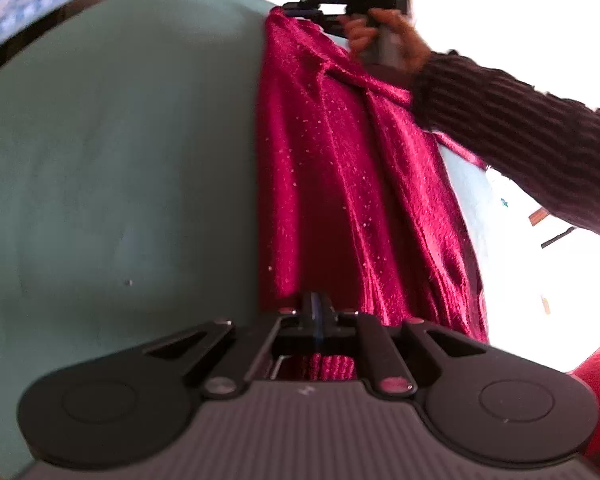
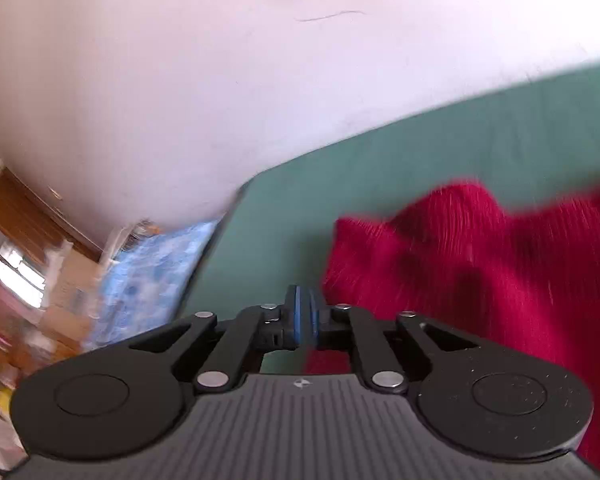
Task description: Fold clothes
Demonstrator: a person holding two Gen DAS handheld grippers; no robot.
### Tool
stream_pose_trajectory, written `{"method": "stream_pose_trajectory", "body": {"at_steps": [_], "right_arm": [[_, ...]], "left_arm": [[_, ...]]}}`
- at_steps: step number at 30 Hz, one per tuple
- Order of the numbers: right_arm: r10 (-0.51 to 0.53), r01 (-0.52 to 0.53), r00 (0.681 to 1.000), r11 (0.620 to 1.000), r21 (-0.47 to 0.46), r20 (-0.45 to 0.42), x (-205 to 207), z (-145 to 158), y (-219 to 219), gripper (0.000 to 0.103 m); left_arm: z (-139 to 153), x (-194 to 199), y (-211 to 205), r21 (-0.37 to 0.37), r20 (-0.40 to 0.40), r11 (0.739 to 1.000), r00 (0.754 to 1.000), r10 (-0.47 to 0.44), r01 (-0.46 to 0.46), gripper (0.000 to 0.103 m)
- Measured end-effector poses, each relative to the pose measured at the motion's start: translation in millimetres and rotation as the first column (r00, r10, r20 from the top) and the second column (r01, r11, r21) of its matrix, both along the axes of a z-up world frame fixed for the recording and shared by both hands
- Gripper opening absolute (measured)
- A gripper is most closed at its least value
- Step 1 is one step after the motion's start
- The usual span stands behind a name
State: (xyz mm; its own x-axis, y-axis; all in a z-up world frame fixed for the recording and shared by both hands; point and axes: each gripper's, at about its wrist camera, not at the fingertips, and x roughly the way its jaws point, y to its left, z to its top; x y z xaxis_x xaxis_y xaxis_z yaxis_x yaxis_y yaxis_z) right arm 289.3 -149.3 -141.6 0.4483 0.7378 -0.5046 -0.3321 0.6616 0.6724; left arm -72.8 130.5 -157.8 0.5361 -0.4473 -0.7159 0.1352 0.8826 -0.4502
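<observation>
A crimson glittery garment (image 1: 340, 168) hangs stretched in the air between my two grippers, above a green surface (image 1: 120, 160). My left gripper (image 1: 316, 304) is shut on one edge of the garment close to the camera. My right gripper (image 1: 300, 10), held by a hand in a dark ribbed sleeve, is shut on the far end of the garment. In the right wrist view my right gripper (image 2: 302, 304) is shut, with the red garment (image 2: 480, 272) falling to its right over the green surface (image 2: 420, 152).
A white wall (image 2: 220, 60) rises behind the green surface. A blue patterned cloth (image 2: 152, 272) lies past its left edge, with wooden furniture (image 2: 28, 208) and clutter beyond. Bright light fills the right side of the left wrist view.
</observation>
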Motion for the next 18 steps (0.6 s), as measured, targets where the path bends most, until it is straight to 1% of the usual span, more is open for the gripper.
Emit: {"method": "stream_pose_trajectory", "body": {"at_steps": [1, 3, 5, 7, 9, 10, 11, 12, 13, 14, 15, 16, 17, 18], "right_arm": [[0.053, -0.053, 0.999, 0.999, -0.013, -0.001, -19.7, 6.1, 0.4, 0.016], [0.160, -0.160, 0.987, 0.985, -0.061, 0.004, -62.0, 13.9, 6.4, 0.018], [0.260, -0.259, 0.966, 0.960, -0.110, -0.008, -104.6, 9.6, 15.3, 0.019], [0.320, -0.321, 0.947, 0.936, -0.141, -0.033, -142.2, 2.4, 20.2, 0.019], [0.326, -0.332, 0.943, 0.930, -0.155, -0.063, -167.2, -6.5, 19.3, 0.019], [0.309, -0.317, 0.948, 0.930, -0.183, -0.072, -175.4, -10.6, 20.0, 0.019], [0.285, -0.295, 0.955, 0.930, -0.220, -0.079, -182.0, -14.6, 21.5, 0.018], [0.260, -0.273, 0.962, 0.927, -0.256, -0.084, -188.6, -18.5, 23.0, 0.009], [0.245, -0.258, 0.966, 0.929, -0.266, -0.081, -196.0, -15.6, 21.5, 0.015], [0.234, -0.245, 0.970, 0.933, -0.264, -0.073, -203.6, -9.8, 18.8, 0.021], [0.234, -0.240, 0.971, 0.938, -0.250, -0.055, -213.8, -3.7, 14.5, 0.024], [0.244, -0.246, 0.969, 0.938, -0.246, -0.041, -224.1, 0.3, 11.8, 0.025], [0.253, -0.254, 0.967, 0.932, -0.259, -0.038, -234.8, 1.4, 8.3, 0.027], [0.246, -0.249, 0.968, 0.928, -0.278, -0.046, -244.7, -0.5, 4.3, 0.032]], "left_arm": [[2.5, -0.2, -4.1, 0.020, 0.002, 1.000, 1.000, -0.005, 0.005, 0.007], [8.5, -1.3, -11.9, 0.059, 0.016, 0.998, 1.000, -0.018, 0.017, 0.006], [11.8, -4.4, -22.1, 0.113, 0.029, 0.993, 0.999, -0.043, 0.040, 0.007], [13.4, -8.3, -32.8, 0.166, 0.034, 0.984, 0.997, -0.072, 0.065, 0.007], [14.1, -12.0, -41.3, 0.208, 0.042, 0.974, 0.994, -0.100, 0.089, 0.008], [14.2, -13.9, -44.8, 0.226, 0.047, 0.969, 0.992, -0.113, 0.099, 0.008], [15.8, -14.0, -46.1, 0.228, 0.045, 0.967, 0.990, -0.131, 0.117, 0.008], [18.0, -13.4, -46.7, 0.224, 0.041, 0.965, 0.988, -0.150, 0.138, 0.008], [20.2, -12.9, -47.4, 0.221, 0.037, 0.962, 0.985, -0.170, 0.158, 0.007], [24.4, -18.2, -45.2, 0.213, 0.044, 0.959, 0.978, -0.202, 0.188, 0.009], [29.3, -25.5, -42.2, 0.204, 0.055, 0.953, 0.970, -0.238, 0.222, 0.014], [29.2, -26.0, -42.6, 0.199, 0.051, 0.946, 0.962, -0.269, 0.254, 0.023], [27.6, -24.5, -44.1, 0.194, 0.042, 0.939, 0.954, -0.298, 0.285, 0.028], [22.4, -23.9, -45.5, 0.191, 0.027, 0.928, 0.943, -0.331, 0.320, 0.028]]}}
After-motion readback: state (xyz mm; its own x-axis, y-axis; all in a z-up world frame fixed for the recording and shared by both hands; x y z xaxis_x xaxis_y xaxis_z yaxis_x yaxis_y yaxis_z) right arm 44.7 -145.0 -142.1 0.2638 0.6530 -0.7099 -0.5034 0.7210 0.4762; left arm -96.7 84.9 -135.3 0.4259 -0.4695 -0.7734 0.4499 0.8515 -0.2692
